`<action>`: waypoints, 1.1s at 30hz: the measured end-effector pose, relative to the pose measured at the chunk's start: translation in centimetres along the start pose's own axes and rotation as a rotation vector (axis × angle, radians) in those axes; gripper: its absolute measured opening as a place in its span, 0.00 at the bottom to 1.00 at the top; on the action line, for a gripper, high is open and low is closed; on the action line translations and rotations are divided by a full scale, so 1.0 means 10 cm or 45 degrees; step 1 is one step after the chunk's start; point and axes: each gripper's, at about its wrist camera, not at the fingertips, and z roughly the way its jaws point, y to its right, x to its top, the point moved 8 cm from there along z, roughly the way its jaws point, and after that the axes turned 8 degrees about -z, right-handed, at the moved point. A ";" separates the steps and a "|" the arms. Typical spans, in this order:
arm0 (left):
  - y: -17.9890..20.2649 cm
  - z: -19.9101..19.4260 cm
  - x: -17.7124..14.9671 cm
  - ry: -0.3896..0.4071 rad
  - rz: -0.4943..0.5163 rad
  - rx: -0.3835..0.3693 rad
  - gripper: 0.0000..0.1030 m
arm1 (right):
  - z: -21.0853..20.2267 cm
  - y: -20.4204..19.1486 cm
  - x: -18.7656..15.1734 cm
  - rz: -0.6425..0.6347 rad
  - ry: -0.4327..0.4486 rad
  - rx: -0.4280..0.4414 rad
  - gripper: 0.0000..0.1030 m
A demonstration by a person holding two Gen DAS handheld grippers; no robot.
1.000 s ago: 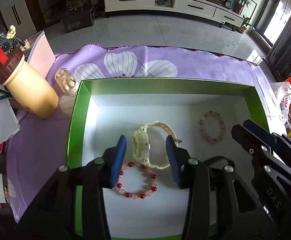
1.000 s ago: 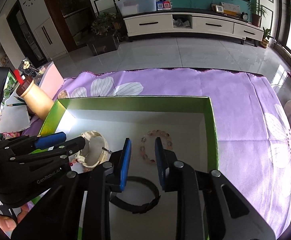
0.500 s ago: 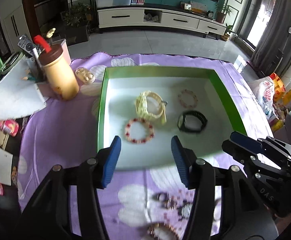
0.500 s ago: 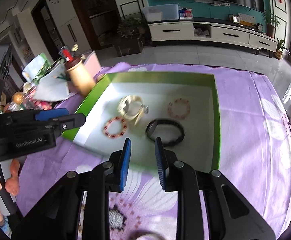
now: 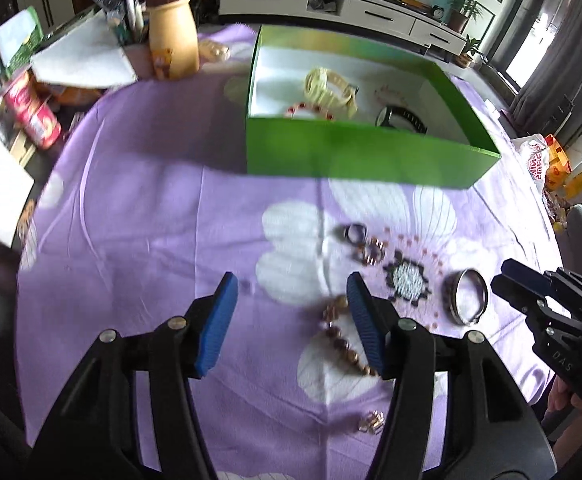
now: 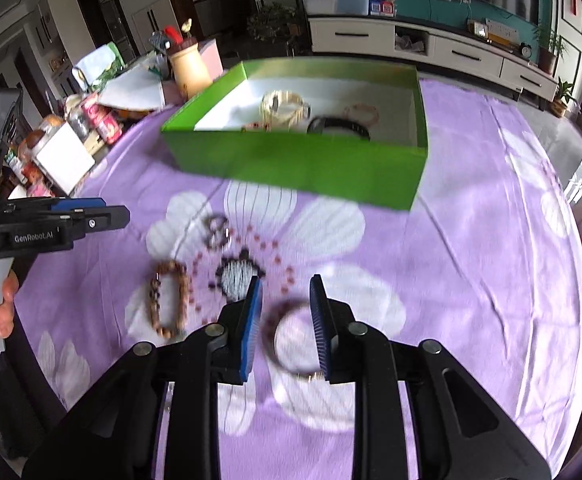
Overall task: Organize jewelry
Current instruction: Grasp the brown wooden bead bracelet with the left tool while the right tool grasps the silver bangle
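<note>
A green box (image 5: 355,152) (image 6: 299,160) stands on the purple cloth and holds a cream watch (image 5: 327,86), a red bead bracelet (image 5: 309,111), a black band (image 5: 401,118) and a pink bead bracelet (image 6: 361,112). On the cloth in front lie a brown bead bracelet (image 5: 341,340) (image 6: 169,300), a metal bangle (image 5: 465,296) (image 6: 291,334) and small rings (image 5: 365,242) (image 6: 217,232). My left gripper (image 5: 289,316) is open, above the cloth beside the brown bracelet. My right gripper (image 6: 285,316) is open with the bangle lying between its jaws.
A tan jar (image 5: 171,36) with a brown lid, papers (image 5: 79,60) and red cans (image 5: 33,114) crowd the left table edge. A small earring (image 5: 371,422) lies on the cloth near me. A plastic bag (image 5: 537,156) sits off to the right.
Both grippers have pulled back from over the box and come low over the cloth in front of it. The right gripper now straddles the metal bangle.
</note>
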 end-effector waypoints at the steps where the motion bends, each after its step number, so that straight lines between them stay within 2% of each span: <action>1: 0.00 0.01 -0.05 -0.007 -0.006 -0.005 0.56 | 0.02 -0.02 -0.07 -0.001 -0.012 0.003 0.24; 7: 0.07 0.13 -0.34 -0.050 -0.010 -0.005 0.56 | 0.22 -0.14 -0.32 -0.040 -0.057 -0.048 0.24; 14: 0.18 0.28 -0.42 -0.021 0.072 0.113 0.54 | 0.39 -0.17 -0.30 -0.079 -0.035 -0.133 0.24; 21: 0.18 0.39 -0.50 -0.014 0.107 0.146 0.40 | 0.44 -0.15 -0.22 -0.076 0.012 -0.164 0.22; 26: 0.23 0.38 -0.53 0.014 0.131 0.119 0.29 | 0.47 -0.14 -0.18 -0.064 0.023 -0.172 0.12; 28: 0.26 0.38 -0.53 0.019 0.139 0.105 0.18 | 0.47 -0.13 -0.17 -0.060 0.028 -0.165 0.09; 30: 0.28 0.38 -0.53 0.020 0.139 0.092 0.12 | 0.47 -0.13 -0.18 -0.052 0.030 -0.158 0.06; 33: 0.28 0.38 -0.52 0.012 0.119 0.072 0.10 | 0.46 -0.12 -0.19 -0.034 0.028 -0.139 0.03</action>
